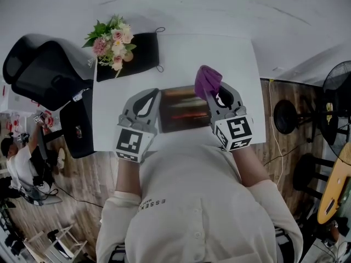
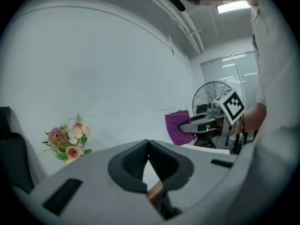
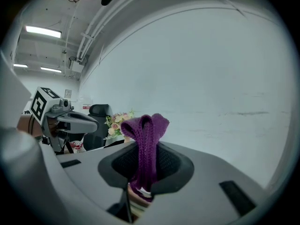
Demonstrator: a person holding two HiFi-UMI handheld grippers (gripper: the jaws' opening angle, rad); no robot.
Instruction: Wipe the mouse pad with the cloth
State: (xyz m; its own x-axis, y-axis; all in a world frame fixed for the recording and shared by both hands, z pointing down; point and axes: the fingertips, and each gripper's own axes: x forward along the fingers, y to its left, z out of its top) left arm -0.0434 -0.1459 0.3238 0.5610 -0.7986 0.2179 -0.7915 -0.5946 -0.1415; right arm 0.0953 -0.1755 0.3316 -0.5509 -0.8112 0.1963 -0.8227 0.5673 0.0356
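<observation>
A dark mouse pad (image 1: pixel 183 108) with reddish streaks lies on the white table (image 1: pixel 175 59), between my two grippers. My right gripper (image 1: pixel 215 93) is shut on a purple cloth (image 1: pixel 207 81), which bunches up above the pad's right end; in the right gripper view the cloth (image 3: pixel 145 139) stands pinched between the jaws. My left gripper (image 1: pixel 147 100) sits at the pad's left edge, its jaws closed together with nothing between them (image 2: pixel 149 161). The left gripper view also shows the cloth (image 2: pixel 177 127) held by the right gripper.
A bouquet of flowers (image 1: pixel 112 43) lies on a black cloth (image 1: pixel 137 53) at the table's far left. A black office chair (image 1: pixel 41 70) stands left of the table. A fan (image 1: pixel 337 97) and its stand are on the right.
</observation>
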